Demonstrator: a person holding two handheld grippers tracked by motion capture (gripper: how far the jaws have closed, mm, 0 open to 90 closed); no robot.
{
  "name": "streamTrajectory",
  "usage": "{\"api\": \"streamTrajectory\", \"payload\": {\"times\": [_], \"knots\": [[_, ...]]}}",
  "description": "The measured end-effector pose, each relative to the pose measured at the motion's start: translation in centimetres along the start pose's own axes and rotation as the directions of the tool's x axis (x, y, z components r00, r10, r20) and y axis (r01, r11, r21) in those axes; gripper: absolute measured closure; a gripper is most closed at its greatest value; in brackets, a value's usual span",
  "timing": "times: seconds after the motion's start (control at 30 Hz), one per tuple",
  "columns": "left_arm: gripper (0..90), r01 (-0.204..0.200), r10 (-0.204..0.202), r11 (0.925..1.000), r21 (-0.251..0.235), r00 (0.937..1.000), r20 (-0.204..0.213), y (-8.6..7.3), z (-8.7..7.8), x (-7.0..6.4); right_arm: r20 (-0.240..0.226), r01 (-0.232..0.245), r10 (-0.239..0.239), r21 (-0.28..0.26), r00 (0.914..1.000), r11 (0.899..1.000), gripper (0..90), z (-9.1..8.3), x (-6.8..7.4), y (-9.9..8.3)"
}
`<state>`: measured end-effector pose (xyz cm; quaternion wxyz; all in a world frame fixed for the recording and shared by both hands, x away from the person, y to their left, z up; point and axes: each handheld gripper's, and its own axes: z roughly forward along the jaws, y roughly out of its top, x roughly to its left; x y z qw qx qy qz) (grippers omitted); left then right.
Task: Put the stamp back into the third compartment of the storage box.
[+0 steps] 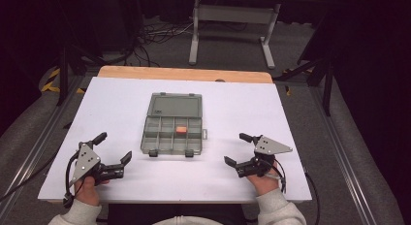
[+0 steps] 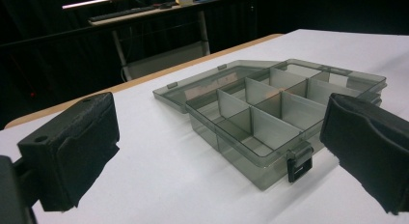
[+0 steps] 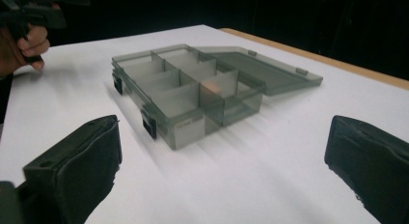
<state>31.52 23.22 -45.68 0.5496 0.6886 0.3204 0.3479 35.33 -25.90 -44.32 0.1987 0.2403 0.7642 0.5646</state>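
Your left gripper [image 1: 115,155] rests near the desk's [image 1: 232,104] near-left corner, fingers [image 2: 72,151] spread wide, holding and touching nothing. At the desk's middle sits the smoky grey compartment box [image 1: 172,135], lid [image 1: 175,105] laid flat toward the far edge, a small orange piece [image 1: 181,130] in one compartment. Your right gripper [image 1: 237,150], near the near-right corner, has fingers [image 3: 79,173] equally wide apart, empty. No readable writing.

No legible text, labels or nos. anywhere.
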Motion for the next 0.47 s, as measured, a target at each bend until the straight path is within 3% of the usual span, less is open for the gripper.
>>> {"api": "streamTrajectory", "payload": {"times": [0.07,0.13,0.47], "knots": [[1.2,-0.001,0.001,1.0000,-0.001,1.0000,0.006,0.01,0.04,-0.01,0.008,-0.027,0.027,0.022,0.9996,0.999,0.1,-0.26,-0.27,-0.81],[1.0,0.005,-0.005,1.0000,-0.005,0.9999,0.014,-0.07,0.10,0.03,0.013,-0.047,0.047,0.008,0.9988,0.999,0.1,-0.54,-0.36,-0.98],[0.5,0.026,-0.026,0.9997,0.001,0.9997,-0.005,-0.20,0.27,0.10,0.054,-0.038,0.037,0.015,0.9979,0.999,0.1,-0.51,-0.28,-0.93]]}}
